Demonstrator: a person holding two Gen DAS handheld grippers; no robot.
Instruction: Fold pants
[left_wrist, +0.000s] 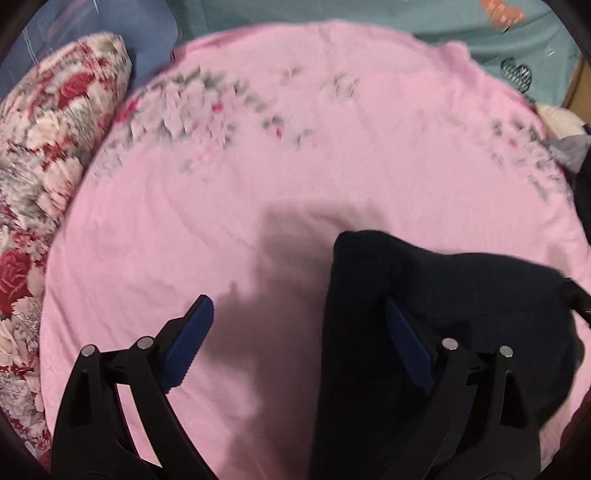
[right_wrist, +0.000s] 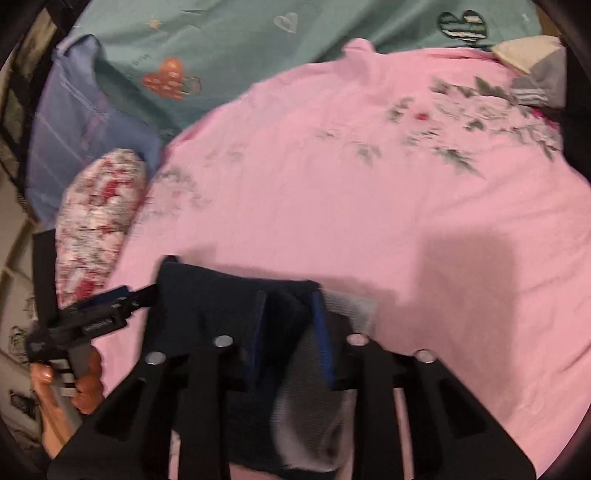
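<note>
The dark navy pants (left_wrist: 443, 288) lie bunched on the pink sheet (left_wrist: 258, 184), low and to the right in the left wrist view. My left gripper (left_wrist: 299, 332) stands wide open; the pants' left edge lies between its blue pads without either pad pressing on it. In the right wrist view the pants (right_wrist: 207, 295) show a grey inner lining (right_wrist: 314, 424). My right gripper (right_wrist: 290, 325) is shut on a fold of the dark fabric. The left gripper (right_wrist: 136, 293), held by a hand (right_wrist: 88, 384), reaches the pants' left edge there.
A floral bolster pillow (left_wrist: 48, 155) lies along the sheet's left side. Beyond the sheet (right_wrist: 369, 203) are a teal blanket with hearts (right_wrist: 221, 48) and a blue pillow (right_wrist: 81, 122). Grey and cream clothes (right_wrist: 535, 77) sit at the far right corner.
</note>
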